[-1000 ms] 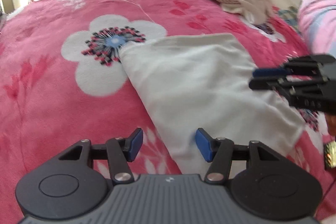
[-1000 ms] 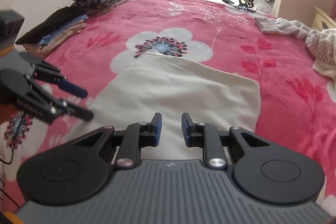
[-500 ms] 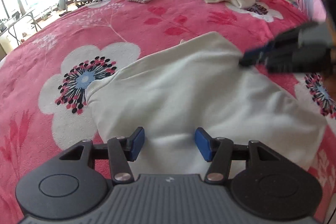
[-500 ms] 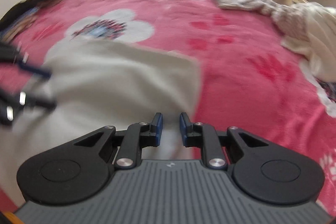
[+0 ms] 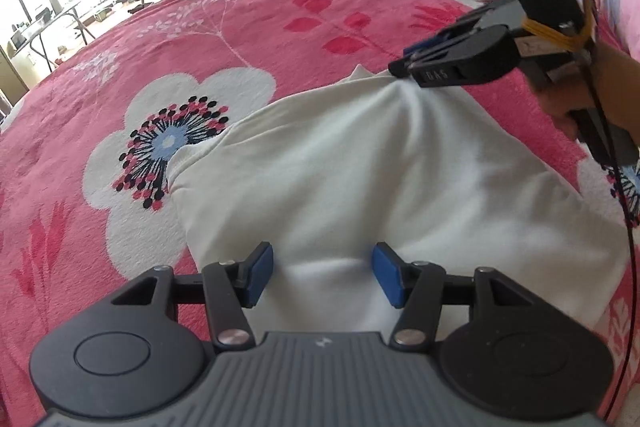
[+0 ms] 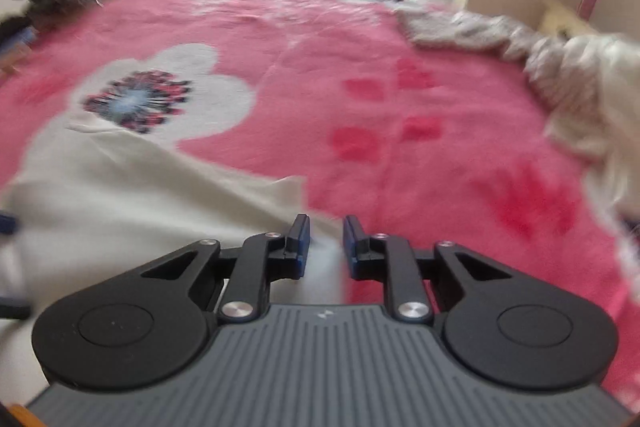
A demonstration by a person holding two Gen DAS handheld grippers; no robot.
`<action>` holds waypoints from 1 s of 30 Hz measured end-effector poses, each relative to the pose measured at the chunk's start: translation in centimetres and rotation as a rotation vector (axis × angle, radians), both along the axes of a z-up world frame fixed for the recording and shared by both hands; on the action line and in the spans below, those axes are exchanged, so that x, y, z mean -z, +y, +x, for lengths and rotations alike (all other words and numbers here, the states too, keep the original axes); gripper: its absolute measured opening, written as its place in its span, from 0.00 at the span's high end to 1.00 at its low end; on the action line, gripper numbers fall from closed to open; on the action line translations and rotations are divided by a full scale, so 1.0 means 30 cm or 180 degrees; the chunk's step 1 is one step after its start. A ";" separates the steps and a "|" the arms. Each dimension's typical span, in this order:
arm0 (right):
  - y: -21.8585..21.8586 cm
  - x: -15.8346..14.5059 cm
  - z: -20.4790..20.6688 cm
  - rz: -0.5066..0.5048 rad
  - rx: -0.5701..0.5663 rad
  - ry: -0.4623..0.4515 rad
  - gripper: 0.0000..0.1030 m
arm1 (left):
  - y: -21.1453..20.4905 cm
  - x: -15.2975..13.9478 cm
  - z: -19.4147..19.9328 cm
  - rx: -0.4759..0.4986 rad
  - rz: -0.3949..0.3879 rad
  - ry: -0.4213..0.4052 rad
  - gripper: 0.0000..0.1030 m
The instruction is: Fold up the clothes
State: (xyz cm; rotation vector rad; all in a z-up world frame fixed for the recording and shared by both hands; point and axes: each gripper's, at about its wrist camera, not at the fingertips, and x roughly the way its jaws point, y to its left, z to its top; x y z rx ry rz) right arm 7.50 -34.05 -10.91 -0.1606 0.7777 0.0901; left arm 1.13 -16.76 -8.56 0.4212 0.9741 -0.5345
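Left wrist view: right gripper (image 5: 402,65) pinching far corner of white garment (image 5: 380,179), cloth tented; left gripper (image 5: 322,277) spread over near edge. Folding step; next, left pinches.

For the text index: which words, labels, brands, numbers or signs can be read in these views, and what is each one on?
"DAS": pale letters, as best they read, on the side of the right claw, in the left wrist view.
Small pale emblem, no letters: on the grey body behind the left claw, and the same in the right wrist view.
No text shows on the white garment or the pink floral blanket.
Background items are too small or blurred to read.
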 end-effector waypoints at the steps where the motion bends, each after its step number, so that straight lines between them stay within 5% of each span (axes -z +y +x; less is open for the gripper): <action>1: -0.004 0.002 0.006 -0.0030 0.0019 0.0018 0.85 | -0.001 0.000 0.001 -0.0010 0.0004 0.0010 0.44; 8: -0.061 -0.110 -0.108 0.0198 0.0251 -0.0197 0.84 | -0.012 -0.001 0.000 -0.0043 0.0066 0.0018 0.44; 13: 0.013 -0.183 -0.268 0.0524 -0.0152 -0.0073 0.84 | -0.021 0.000 0.001 -0.0062 0.0105 0.0016 0.44; 18: 0.096 -0.145 -0.381 0.0823 -0.0535 0.0291 0.84 | -0.026 -0.002 -0.004 -0.0074 0.0154 -0.0003 0.43; 25: 0.113 -0.057 -0.424 0.0052 -0.0390 0.0471 0.85 | -0.028 -0.003 -0.005 -0.0097 0.0197 0.0000 0.43; 30: 0.051 -0.083 -0.427 0.0000 -0.0069 0.0404 0.84 | -0.029 -0.001 -0.010 -0.0104 0.0217 -0.0019 0.41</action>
